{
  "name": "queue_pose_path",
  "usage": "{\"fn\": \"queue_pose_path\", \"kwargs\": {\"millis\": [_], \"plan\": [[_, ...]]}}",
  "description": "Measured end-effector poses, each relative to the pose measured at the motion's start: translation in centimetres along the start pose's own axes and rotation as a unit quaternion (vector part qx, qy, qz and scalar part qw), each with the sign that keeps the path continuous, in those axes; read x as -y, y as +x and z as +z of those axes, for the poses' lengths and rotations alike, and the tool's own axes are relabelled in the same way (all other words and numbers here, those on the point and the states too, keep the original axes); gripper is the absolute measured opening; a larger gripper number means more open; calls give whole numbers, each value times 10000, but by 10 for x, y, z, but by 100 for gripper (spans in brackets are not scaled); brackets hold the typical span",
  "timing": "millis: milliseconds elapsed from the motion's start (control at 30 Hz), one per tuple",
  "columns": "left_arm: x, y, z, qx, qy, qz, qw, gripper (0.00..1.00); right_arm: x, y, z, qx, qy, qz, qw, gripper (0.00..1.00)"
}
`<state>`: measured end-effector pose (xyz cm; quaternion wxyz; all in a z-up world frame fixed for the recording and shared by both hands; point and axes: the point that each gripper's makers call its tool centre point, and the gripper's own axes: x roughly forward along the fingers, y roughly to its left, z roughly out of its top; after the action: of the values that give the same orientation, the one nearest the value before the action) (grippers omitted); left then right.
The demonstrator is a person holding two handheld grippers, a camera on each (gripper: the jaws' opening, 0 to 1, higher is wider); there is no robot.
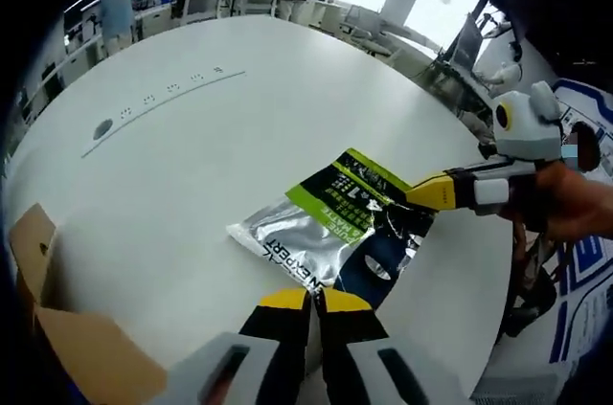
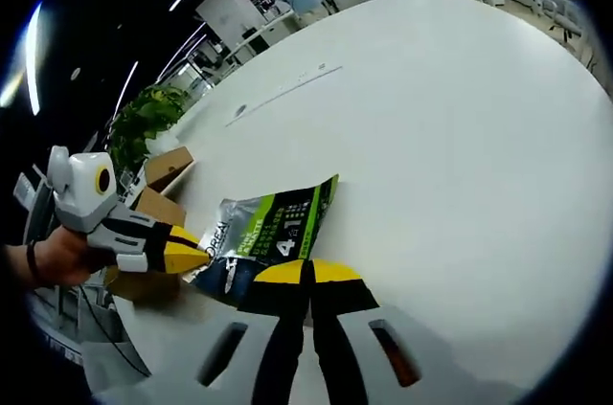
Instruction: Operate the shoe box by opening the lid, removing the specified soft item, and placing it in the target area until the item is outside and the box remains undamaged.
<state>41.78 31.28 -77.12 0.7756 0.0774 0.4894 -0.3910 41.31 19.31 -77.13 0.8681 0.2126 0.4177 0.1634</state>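
Soft foil pouch (image 1: 335, 228) lies flat on the white round table (image 1: 239, 118), outside the cardboard shoe box (image 1: 57, 319), which sits at the table's left edge. Left gripper (image 1: 314, 298): yellow-tipped jaws pressed together at the pouch's near edge; cannot tell whether they pinch it. Right gripper (image 2: 309, 273): jaws also together, tips at the pouch's opposite edge; grip equally unclear. Pouch is crinkled silver with green, black and navy panels; legible print "EXPERT" and a large "4" in the right gripper view. Box is plain brown corrugated card, flap raised.
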Motion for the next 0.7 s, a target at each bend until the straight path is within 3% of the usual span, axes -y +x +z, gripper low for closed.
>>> {"fn": "queue_pose_path", "kwargs": {"millis": [567,700], "plan": [[2,6,-15,-455,220,59,9987,9,9,0,-11,-29,54,-153,9999,1],[-6,1,-16,-606,358,381,9968,18,12,-3,-11,-10,61,-207,9998,1]]}}
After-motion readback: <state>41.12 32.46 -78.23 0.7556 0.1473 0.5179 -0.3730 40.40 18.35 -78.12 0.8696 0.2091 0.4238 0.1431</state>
